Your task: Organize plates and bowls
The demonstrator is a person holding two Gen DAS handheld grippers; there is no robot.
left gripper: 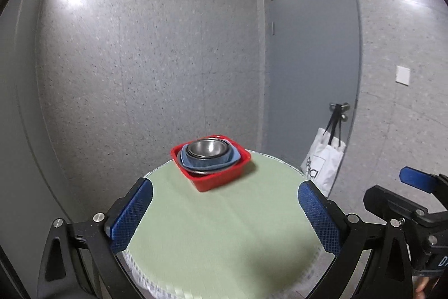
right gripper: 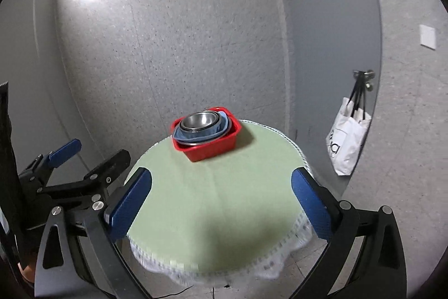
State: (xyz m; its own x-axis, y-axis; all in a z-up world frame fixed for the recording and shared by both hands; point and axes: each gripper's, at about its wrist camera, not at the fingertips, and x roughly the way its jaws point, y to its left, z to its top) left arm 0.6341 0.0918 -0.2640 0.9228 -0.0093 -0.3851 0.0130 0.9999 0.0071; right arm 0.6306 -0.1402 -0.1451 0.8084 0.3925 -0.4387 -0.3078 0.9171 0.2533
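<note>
Two grippers are in view, and we find both spread wide with nothing between their blue pads. The left gripper (left gripper: 225,212) and the right gripper (right gripper: 221,204) hang side by side over the near edge of the round table with the pale green cloth (left gripper: 224,237).

The task's things sit nested in one stack at the far side of that table: a square red plastic basket (left gripper: 212,178) holds a flat metal plate (left gripper: 196,172), a light blue square plastic dish (left gripper: 208,162) and, topmost, a stainless steel bowl (left gripper: 207,148).

The stack lies straight ahead of both sets of fingers and well apart from them. The basket stands corner-on to us, one corner toward the grippers. We judge neither hand clearly nearer; in each wrist view the stack sits a little left of centre.

We judge that nothing has yet been lifted out.
</note>
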